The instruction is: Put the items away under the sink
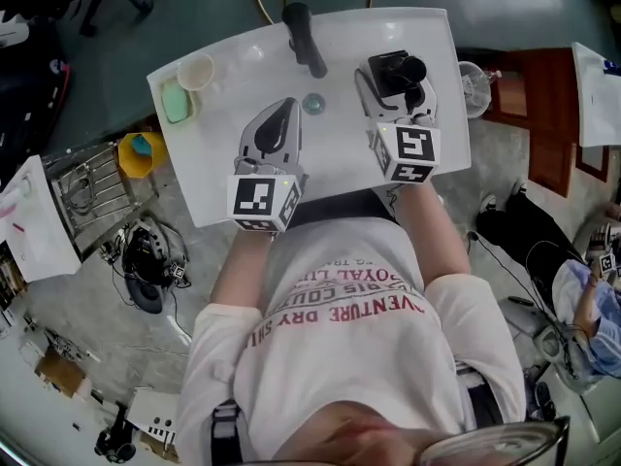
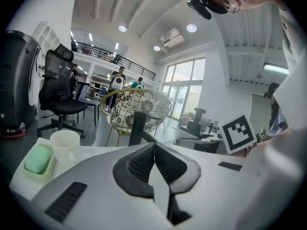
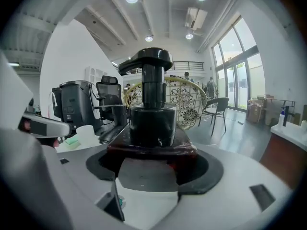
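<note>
Step, as I read it: one item is gripped and has to go down into the cupboard under the sink.

- Far left corner of the white sink top (image 1: 223, 178): pale green soap dish (image 1: 176, 102) holding a green soap bar (image 2: 38, 159). Just beside it is a white plastic cup (image 1: 195, 72), upright. It looks empty from above, but I can't be sure.
- Left gripper (image 2: 154, 145): jaws pressed together with nothing between them. It hangs over the near side of the basin.
- Black tap (image 1: 305, 39) at the back centre. Small round drain (image 1: 313, 104) in the basin, which is otherwise bare.
- Right gripper (image 3: 153, 152): jaws spread wide and pinching the dark pump bottle with black pump head (image 3: 152, 114) by its base. The bottle is upright over the right side of the sink top and seems clear of the surface. Its fill level can't be seen through the dark body.

Next move, my guess: lower the bottle below counter level, keeping it upright. The cupboard isn't in view. If it has a door, the free left gripper would need to open it. Soap dish and cup are not yet put away.
</note>
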A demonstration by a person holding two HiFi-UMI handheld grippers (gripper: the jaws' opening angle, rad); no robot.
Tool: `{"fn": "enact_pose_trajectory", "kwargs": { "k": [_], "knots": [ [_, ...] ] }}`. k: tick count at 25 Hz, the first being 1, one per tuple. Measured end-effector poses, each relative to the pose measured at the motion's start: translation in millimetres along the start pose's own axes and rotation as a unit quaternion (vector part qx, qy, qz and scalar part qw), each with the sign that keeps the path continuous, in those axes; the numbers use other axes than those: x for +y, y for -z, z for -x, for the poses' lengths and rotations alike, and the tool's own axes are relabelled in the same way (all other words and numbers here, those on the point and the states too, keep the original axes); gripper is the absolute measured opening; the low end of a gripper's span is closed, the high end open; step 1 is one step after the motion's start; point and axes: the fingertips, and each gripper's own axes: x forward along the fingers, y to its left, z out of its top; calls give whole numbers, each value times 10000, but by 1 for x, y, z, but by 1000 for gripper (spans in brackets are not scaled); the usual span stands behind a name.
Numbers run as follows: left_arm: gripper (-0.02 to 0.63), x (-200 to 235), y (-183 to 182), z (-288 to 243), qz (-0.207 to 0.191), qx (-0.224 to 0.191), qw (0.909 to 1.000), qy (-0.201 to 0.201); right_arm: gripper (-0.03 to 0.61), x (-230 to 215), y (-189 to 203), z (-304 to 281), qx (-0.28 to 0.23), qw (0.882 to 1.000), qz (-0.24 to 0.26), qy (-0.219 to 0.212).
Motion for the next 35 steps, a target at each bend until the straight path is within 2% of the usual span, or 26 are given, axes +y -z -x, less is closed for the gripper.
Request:
{"fn": "enact_pose_trajectory", "kwargs": {
  "k": [12, 18, 22, 25, 30, 35],
  "knots": [
    [23, -83, 0, 77, -197, -335, 9992, -54, 370, 19, -7, 125, -357, 9987, -70, -352],
    [23, -153, 35, 141, -265, -551, 9972, -441, 370, 18, 25, 220, -502, 9964, -1, -688],
    [23, -204, 63, 194, 6, -756, 9950, -660, 370, 22, 49, 286, -518, 9939, 201, -954],
    [23, -232, 87, 227, 75, -708, 9945, -763, 370, 27, 66, 328, -480, 9927, 295, -1063],
    [23, -251, 112, 272, 186, -663, 9925, -1012, 370, 46, 92, 374, -358, 9907, 288, -1278],
    [23, -249, 132, 301, 220, -587, 9909, -1191, 370, 75, 117, 391, -238, 9877, 313, -1516]
  ]
}}
